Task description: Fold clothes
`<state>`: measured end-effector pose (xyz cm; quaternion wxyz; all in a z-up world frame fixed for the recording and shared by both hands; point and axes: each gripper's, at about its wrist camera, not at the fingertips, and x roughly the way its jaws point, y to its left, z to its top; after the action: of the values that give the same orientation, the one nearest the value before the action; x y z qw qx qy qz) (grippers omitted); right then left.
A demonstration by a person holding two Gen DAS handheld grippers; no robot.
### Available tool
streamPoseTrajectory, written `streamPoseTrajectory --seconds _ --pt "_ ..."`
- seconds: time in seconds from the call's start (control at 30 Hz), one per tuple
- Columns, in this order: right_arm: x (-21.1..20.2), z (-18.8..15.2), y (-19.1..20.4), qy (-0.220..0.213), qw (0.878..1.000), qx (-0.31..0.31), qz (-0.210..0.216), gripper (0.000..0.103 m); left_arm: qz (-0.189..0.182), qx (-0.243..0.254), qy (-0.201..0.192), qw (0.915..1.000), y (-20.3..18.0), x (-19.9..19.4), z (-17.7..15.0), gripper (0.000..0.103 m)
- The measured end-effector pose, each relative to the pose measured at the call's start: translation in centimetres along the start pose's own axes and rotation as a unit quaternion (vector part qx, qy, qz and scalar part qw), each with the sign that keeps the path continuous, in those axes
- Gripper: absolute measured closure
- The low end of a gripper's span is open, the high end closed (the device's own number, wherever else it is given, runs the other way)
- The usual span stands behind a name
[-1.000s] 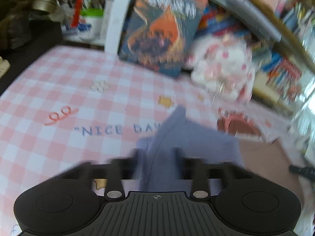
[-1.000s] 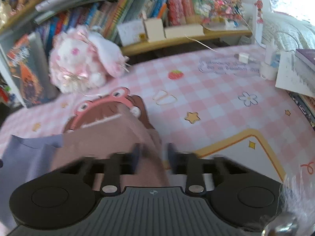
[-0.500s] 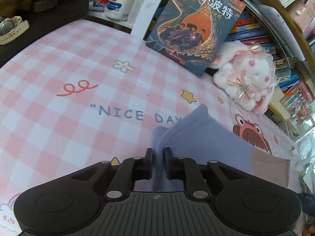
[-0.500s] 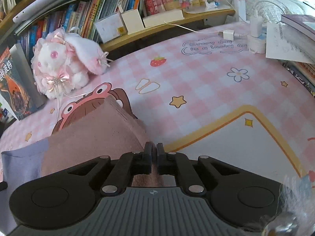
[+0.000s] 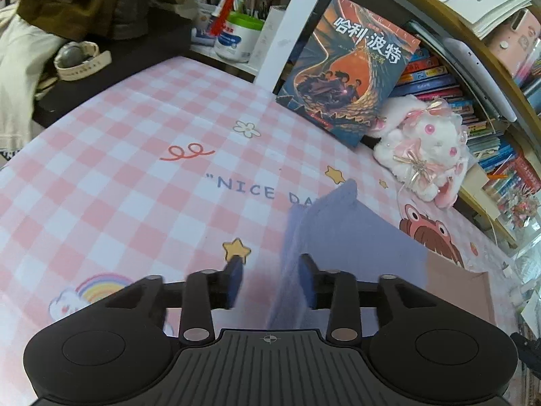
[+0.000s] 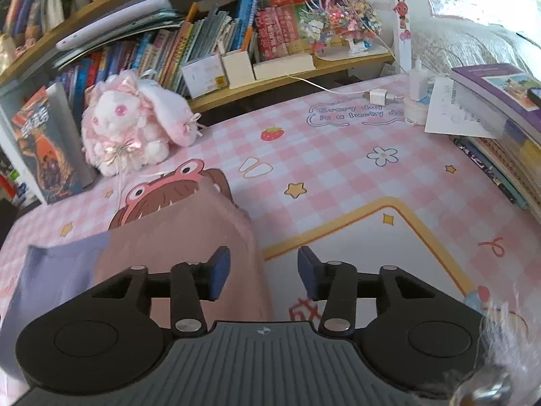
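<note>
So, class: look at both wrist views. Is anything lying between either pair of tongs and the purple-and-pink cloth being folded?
Nothing visible does. The left tongs are opening with the purple edge of the cloth between the jaws. The right tongs are opening over its pink end. The plush rabbit and the book stand farther back, apart from the cloth.

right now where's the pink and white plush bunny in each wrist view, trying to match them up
Left wrist view: the plush bunny sits at the right, against the bookshelf, beyond the purple end of the folded cloth.
Right wrist view: the plush bunny sits at upper left, below the bookshelf.
Shared landmark: the frog print on the mat, just in front of the bunny in both.
</note>
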<state>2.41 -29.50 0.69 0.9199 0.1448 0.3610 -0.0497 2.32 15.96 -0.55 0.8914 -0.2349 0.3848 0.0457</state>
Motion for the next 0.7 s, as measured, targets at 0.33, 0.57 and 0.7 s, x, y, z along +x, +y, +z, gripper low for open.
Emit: streamPoseTrajectory --seconds 0.33,0.57,0.7 --pt "-2.8 -3.1 1.1 0.024 0.998 -0.057 0.012 0.038 0.031 0.002 -0.005 0.9995 -2.3 -2.8 -3.7 0.042" --pt "-4.7 -5.9 1.2 0.044 0.992 -0.115 0.008 0.021 0.033 0.026 0.031 0.9986 -4.8 -4.2 -7.4 0.04" --pt "-5.6 -7.0 0.1 0.052 0.991 -0.124 0.005 0.016 0.036 0.05 0.035 0.9975 -6.1 -5.5 -9.3 0.029"
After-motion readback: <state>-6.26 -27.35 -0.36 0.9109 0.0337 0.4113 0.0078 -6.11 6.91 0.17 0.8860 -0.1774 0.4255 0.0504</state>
